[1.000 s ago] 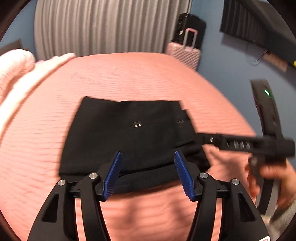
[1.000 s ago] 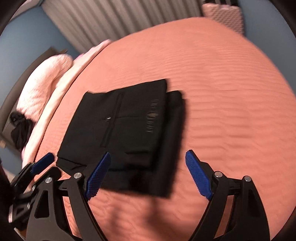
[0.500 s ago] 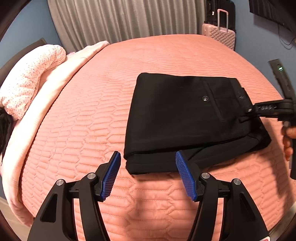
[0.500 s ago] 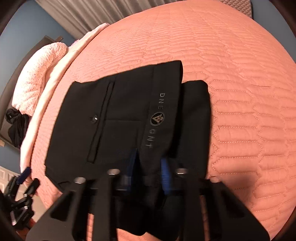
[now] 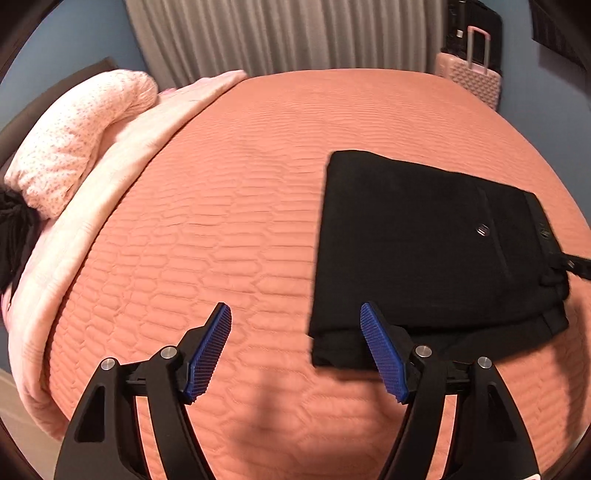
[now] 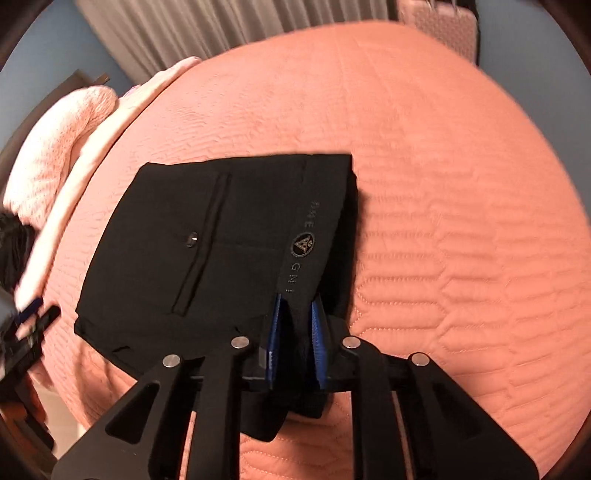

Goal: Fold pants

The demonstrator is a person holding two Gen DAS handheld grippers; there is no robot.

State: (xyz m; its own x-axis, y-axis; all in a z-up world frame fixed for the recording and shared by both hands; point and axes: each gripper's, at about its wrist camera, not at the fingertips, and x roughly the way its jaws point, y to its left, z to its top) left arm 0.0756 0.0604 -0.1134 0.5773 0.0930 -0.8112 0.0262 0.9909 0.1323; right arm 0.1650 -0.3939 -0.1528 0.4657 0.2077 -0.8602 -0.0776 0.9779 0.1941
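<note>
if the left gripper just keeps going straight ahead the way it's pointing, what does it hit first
Probably the bare orange bedspread. The left gripper is open, and only quilt shows between its fingers; the folded black pants lie to the right of that line, partly behind the right finger. Depth is hard to judge through the fisheye.

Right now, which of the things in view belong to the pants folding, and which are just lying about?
Part of the job:
- folded black pants
- right gripper, jaws closed on the waistband
- left gripper, jaws open, empty
- bed, the work surface

Just lying about:
- pink suitcase
- speckled pillow
- curtain
</note>
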